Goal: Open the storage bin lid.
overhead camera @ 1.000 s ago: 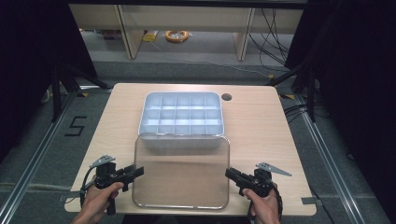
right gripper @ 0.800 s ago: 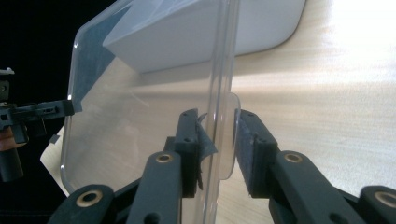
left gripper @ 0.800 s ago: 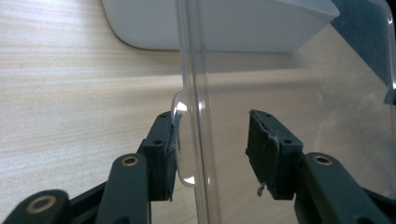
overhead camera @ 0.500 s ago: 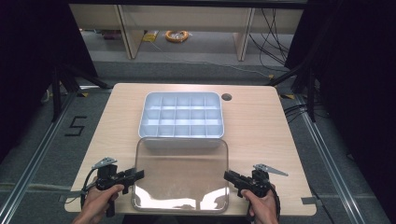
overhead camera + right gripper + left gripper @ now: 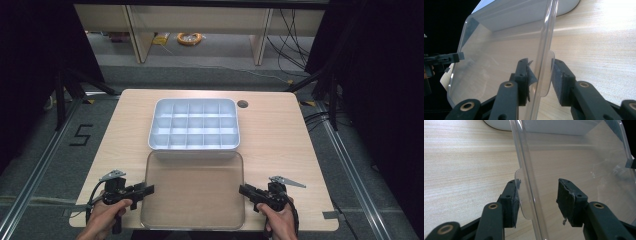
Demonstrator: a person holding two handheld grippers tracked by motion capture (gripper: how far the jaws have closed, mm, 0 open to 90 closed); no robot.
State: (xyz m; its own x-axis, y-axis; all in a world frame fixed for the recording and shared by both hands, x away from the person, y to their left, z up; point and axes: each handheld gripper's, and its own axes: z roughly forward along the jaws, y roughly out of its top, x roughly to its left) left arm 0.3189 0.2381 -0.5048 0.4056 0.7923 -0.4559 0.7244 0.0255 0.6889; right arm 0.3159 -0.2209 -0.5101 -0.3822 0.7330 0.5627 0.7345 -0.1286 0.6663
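My left gripper (image 5: 142,190), right gripper (image 5: 246,190): jaws just been opening, released, straddling clear plastic rectangular lid (image 5: 193,190) edges; lid on surface (image 5: 280,135).

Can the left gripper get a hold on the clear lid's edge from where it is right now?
Probably yes: the left gripper already straddles the clear lid, its jaws parted either side of the rim.

Lid (image 5: 192,190): clear glossy plastic. Tray (image 5: 194,125): smooth, probably plastic. Table (image 5: 280,135): matt wood grain.
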